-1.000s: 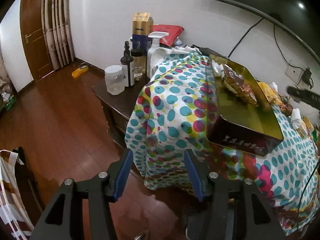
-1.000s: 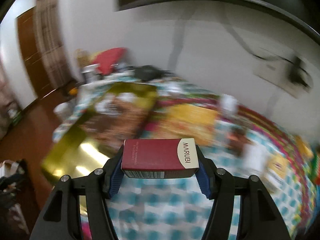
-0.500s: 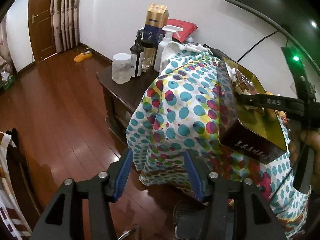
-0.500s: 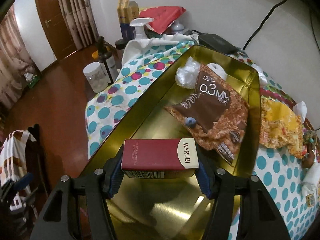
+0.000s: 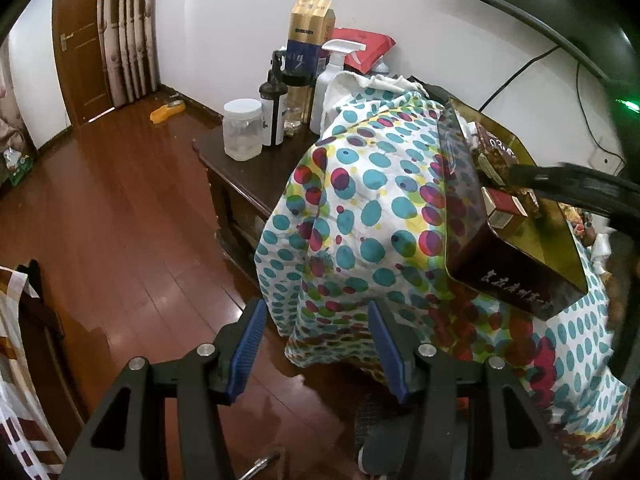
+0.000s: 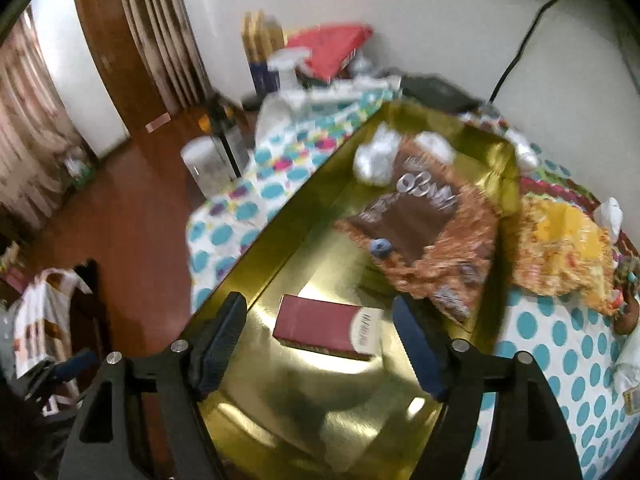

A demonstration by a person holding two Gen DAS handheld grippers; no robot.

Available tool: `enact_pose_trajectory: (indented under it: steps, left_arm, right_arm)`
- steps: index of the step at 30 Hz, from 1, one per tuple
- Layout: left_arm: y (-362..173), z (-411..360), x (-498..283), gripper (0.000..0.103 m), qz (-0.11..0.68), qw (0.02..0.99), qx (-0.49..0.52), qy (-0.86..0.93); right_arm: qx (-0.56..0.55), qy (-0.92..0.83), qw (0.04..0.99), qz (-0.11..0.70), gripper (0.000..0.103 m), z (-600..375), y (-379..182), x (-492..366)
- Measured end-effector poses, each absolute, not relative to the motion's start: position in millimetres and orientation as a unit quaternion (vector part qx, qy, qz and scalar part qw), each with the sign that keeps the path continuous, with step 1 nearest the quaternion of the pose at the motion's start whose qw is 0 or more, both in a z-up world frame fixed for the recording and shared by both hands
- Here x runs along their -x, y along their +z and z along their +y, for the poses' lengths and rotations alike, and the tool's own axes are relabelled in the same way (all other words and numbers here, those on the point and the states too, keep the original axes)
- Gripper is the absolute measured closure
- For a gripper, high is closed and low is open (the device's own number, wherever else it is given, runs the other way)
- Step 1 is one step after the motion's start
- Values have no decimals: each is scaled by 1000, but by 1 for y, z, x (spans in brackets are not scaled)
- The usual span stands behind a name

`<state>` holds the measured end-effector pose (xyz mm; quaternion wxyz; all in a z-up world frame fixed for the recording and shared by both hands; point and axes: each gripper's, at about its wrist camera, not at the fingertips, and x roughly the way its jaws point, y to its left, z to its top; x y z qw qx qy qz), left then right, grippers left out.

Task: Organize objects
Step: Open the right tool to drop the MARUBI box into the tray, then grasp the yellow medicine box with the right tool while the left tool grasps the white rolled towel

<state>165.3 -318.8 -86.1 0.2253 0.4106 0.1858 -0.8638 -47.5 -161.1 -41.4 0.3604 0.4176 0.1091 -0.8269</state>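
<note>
Inside the gold tray (image 6: 256, 276): red box (image 6: 320, 326) (flat), brown packet (image 6: 420, 232).

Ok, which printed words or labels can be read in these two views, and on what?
"03M": brown snack bag in the gold metal tray.
Pale characters on the tray's dark outer wall: not legible.
White end of the dark red box: blurred.
Tall gold and blue carton: too small.
</note>
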Motion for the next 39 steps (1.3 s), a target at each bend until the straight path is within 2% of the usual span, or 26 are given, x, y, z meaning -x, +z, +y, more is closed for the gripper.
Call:
enact_pose_trajectory:
  steps: [5,13,17,31,34,39]
  left_arm:
    - [-88,-313,-161,48,167,228,-417,-864]
    - [-84,-288,-154,48,116,216,-414,-877]
    - [-71,-266,-147,48,93,192,-401,-891]
    - [-47,-148,-106,48,-12,64,-393,-917]
    - [-48,-126,-98,48,-29,41,-396,-917]
    - [-53,-96,-84,48,-53,13,-405,-913]
  right_arm:
    - [-379,-876,282,92,27,-72,-32,60]
    - [-391,-917,77,2,26,105,-59,102]
    - [-405,-914,27,-12,26,156,-76,112]
    - [-435,-900,20,0,31,162,-107,152]
    - [-442,-897,20,5,43,161,-110,162]
    - [-442,-897,19,19,44,163,-114,170]
